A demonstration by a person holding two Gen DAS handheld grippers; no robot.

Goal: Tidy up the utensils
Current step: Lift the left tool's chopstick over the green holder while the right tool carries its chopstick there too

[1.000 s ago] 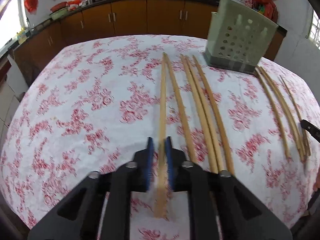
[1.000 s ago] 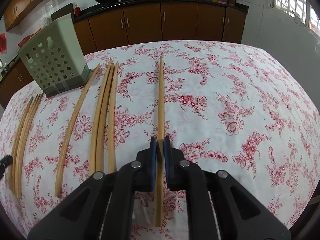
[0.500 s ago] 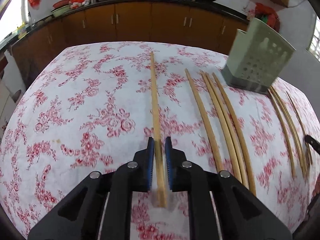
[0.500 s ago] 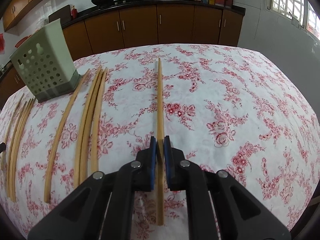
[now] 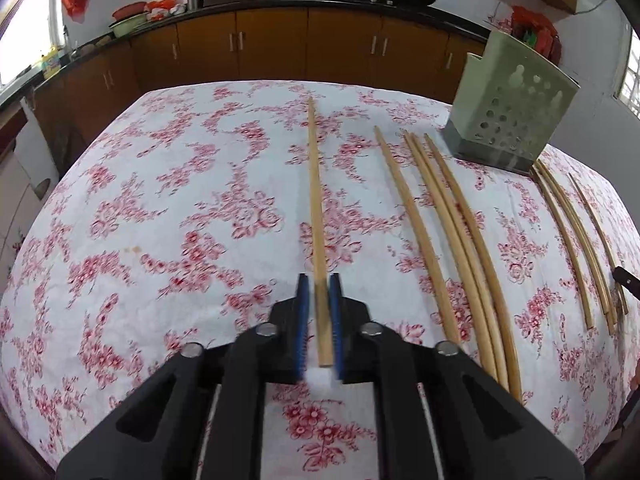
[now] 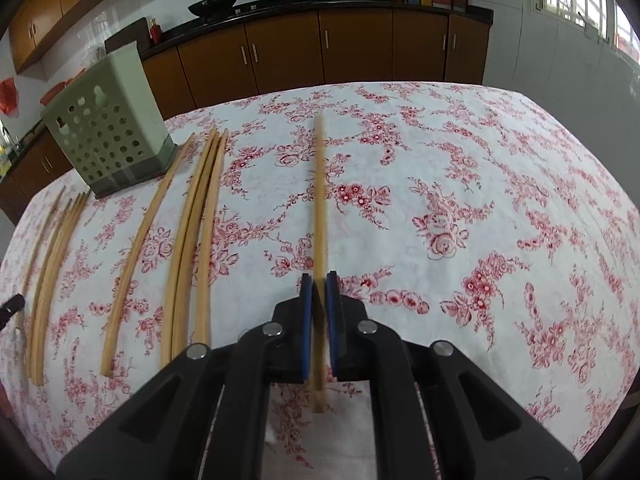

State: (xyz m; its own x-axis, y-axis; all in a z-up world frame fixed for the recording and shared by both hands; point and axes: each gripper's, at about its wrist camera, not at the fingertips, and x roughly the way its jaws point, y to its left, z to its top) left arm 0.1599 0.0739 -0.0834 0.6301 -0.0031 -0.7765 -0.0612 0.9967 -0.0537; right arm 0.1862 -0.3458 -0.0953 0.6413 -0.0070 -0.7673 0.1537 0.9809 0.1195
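Observation:
My left gripper (image 5: 319,286) is shut on a wooden chopstick (image 5: 315,184) that points forward over the floral table. My right gripper (image 6: 319,283) is shut on another wooden chopstick (image 6: 319,184), also pointing forward. A pale green perforated utensil holder (image 5: 510,110) stands at the far right in the left wrist view and at the far left in the right wrist view (image 6: 106,136). Loose chopsticks lie on the cloth: a group (image 5: 452,232) right of my left gripper, the same group (image 6: 188,240) left of my right gripper, and more (image 6: 52,272) beyond.
The table carries a white cloth with red flowers (image 5: 160,200). Brown kitchen cabinets (image 5: 304,52) with woks on a dark counter run behind the table. A dark gripper tip (image 5: 626,278) shows at the right edge.
My left gripper has carried its chopstick leftwards, away from the group of chopsticks on the cloth. My right gripper has lifted a little with its chopstick still held.

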